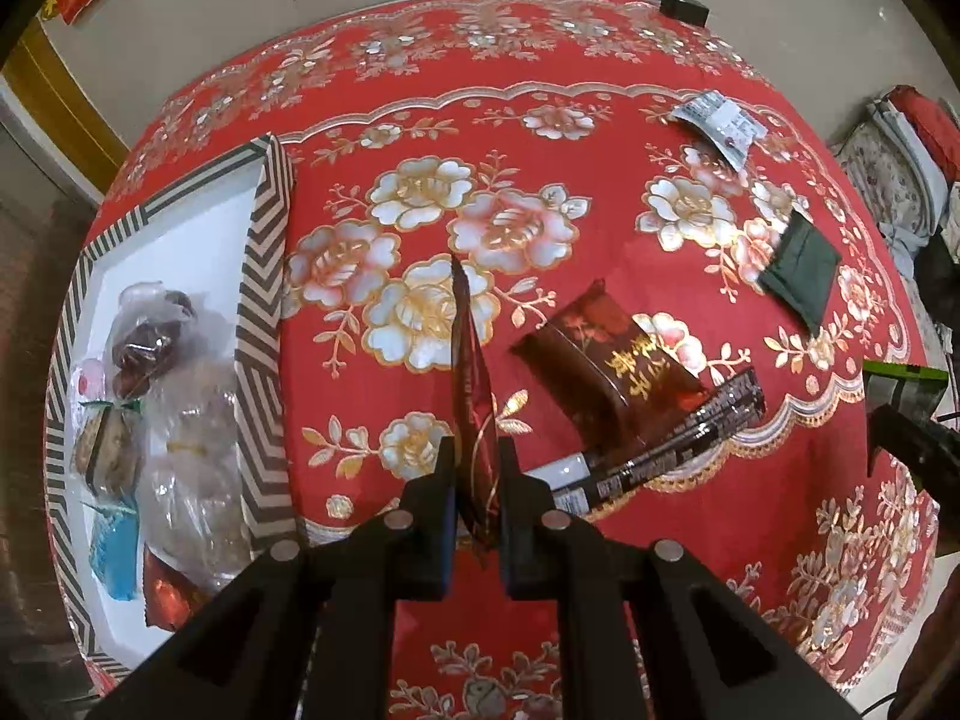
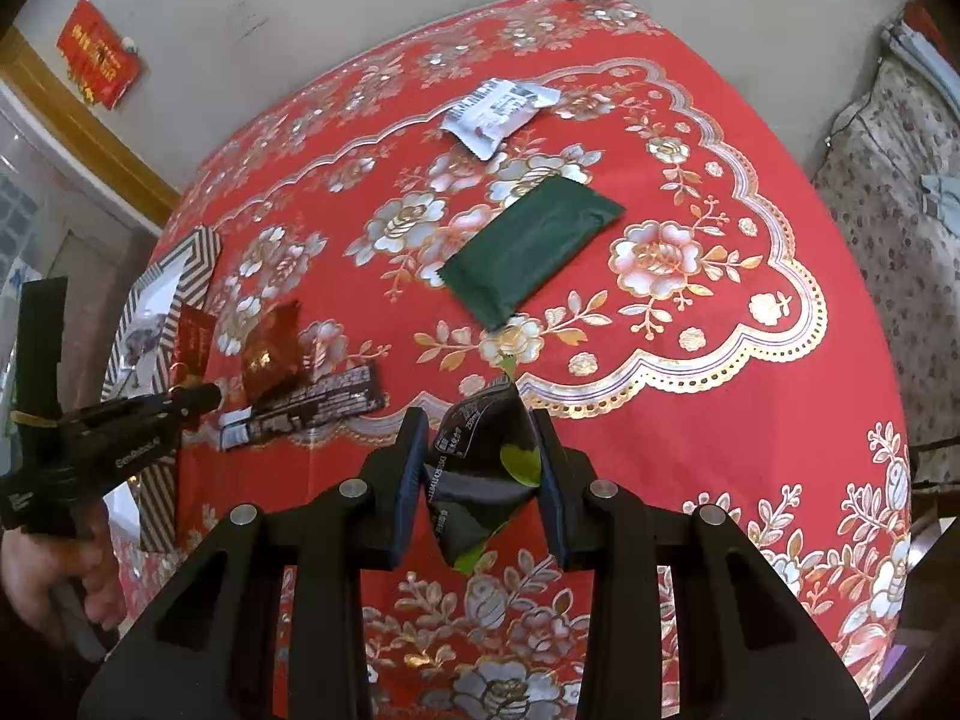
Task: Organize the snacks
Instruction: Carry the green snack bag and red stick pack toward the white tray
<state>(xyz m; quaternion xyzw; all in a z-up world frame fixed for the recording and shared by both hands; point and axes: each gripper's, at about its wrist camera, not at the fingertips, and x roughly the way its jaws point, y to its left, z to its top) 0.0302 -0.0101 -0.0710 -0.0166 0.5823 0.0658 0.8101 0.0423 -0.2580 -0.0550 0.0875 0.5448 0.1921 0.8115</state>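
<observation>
Fingers of the left gripper [image 1: 477, 480] pinch a thin red wrapper [image 1: 465, 360] edge-on, lifted off the table [image 1: 690, 570] (probably bound for the striped box [image 1: 264, 276]). Right gripper [image 2: 483, 474] clenches a black-green packet [image 2: 480, 480]; other snacks lie loose between them.

Both views are bright and evenly lit, with soft, faint shadows. Gold print on the tablecloth [image 1: 600, 252] glints. Fisheye bending bulges the table, with dark vignette corners; edges from 3 to 9 o'clock blur slightly.
</observation>
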